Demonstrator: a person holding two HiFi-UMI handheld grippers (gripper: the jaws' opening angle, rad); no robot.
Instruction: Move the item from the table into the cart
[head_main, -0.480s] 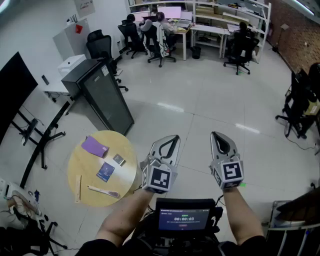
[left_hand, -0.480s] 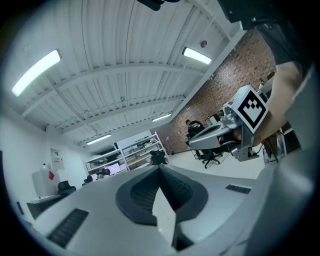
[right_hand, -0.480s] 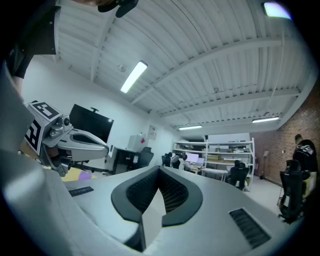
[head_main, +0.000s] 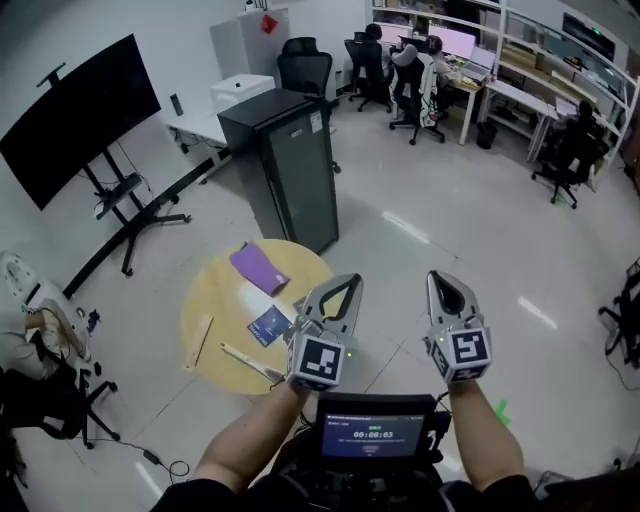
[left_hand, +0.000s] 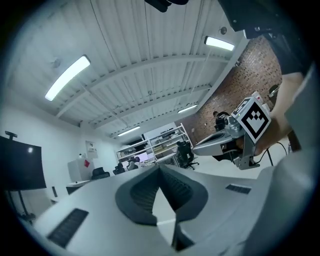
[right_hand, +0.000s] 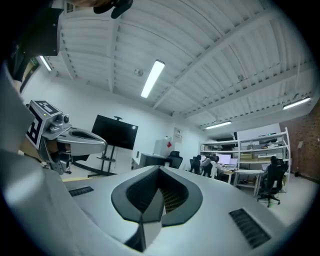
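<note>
Jaws of left gripper (head_main: 346, 281) and right gripper (head_main: 439, 278) are shut tight, holding nothing; round table (head_main: 215, 302) sits at nine o'clock.

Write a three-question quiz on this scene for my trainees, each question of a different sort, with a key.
1. True or false: the left gripper and the right gripper are both shut and empty.
2. Multiple choice: the purple pouch lies on A) the round table; B) the floor; C) an office chair.
3. Short answer: what colour is the card between the purple pouch and the wooden utensil?

Key: 1 true; 2 A; 3 dark blue.
</note>
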